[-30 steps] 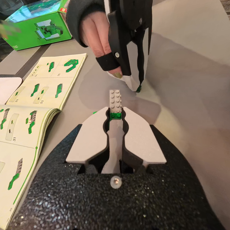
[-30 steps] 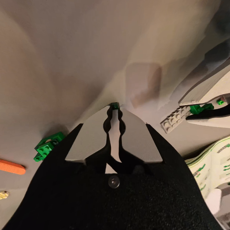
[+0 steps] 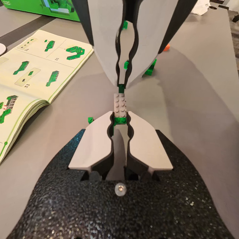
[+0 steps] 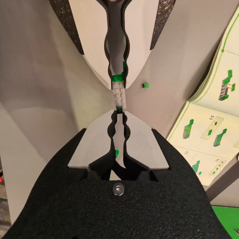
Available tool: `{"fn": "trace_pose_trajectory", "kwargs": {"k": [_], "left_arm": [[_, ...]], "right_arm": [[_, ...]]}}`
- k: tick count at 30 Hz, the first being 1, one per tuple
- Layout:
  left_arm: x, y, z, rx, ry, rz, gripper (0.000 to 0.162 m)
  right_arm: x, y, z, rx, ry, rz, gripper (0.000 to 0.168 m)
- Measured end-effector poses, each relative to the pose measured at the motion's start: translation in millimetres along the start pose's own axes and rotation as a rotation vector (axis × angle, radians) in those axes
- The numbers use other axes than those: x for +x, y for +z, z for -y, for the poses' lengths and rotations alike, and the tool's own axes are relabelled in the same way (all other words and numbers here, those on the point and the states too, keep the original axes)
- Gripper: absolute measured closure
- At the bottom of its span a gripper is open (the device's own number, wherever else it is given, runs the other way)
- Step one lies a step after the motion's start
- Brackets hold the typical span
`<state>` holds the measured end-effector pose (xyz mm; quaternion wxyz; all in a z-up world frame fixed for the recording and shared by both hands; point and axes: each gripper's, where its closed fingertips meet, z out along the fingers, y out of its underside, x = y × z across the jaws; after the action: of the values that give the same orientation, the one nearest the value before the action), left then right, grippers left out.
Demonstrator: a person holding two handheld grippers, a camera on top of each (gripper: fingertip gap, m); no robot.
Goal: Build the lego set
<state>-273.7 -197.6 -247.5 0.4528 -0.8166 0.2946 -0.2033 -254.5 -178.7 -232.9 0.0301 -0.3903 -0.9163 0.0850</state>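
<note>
The left gripper [image 3: 120, 115] has matt, pale plastic fingers [image 3: 94, 139] on a rough, speckled black body with a shiny metal screw [image 3: 120, 190]. The grey studded plate [image 3: 120, 104] and small green brick [image 3: 121, 88] look like smooth, slightly glossy plastic. The instruction booklet [image 3: 38, 72] is matt paper; the table [image 3: 187, 116] is smooth and matt.

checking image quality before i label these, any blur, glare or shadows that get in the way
Left wrist view: the right gripper is motion-blurred, while the grey plate is sharp; soft shadows fan over the table. Right wrist view: the plate's studs look washed out, the dark green piece is dim, and the booklet bends with wide-angle distortion.
</note>
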Motion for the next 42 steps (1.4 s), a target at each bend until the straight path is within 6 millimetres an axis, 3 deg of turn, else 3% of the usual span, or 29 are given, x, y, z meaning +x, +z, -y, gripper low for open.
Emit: {"fn": "trace_pose_trajectory", "kwargs": {"k": [23, 42], "left_arm": [[1.3, -0.5, 3.6, 0.012, 0.021, 0.013, 0.145], [0.9, -1.0, 5.1, 0.028, 0.011, 0.010, 0.146]], "right_arm": [[-1.7, 2.9, -3.5, -0.157, 0.007, 0.016, 0.161], [-2.4, 1.7, -0.8, -0.122, 0.010, 0.002, 0.161]]}}
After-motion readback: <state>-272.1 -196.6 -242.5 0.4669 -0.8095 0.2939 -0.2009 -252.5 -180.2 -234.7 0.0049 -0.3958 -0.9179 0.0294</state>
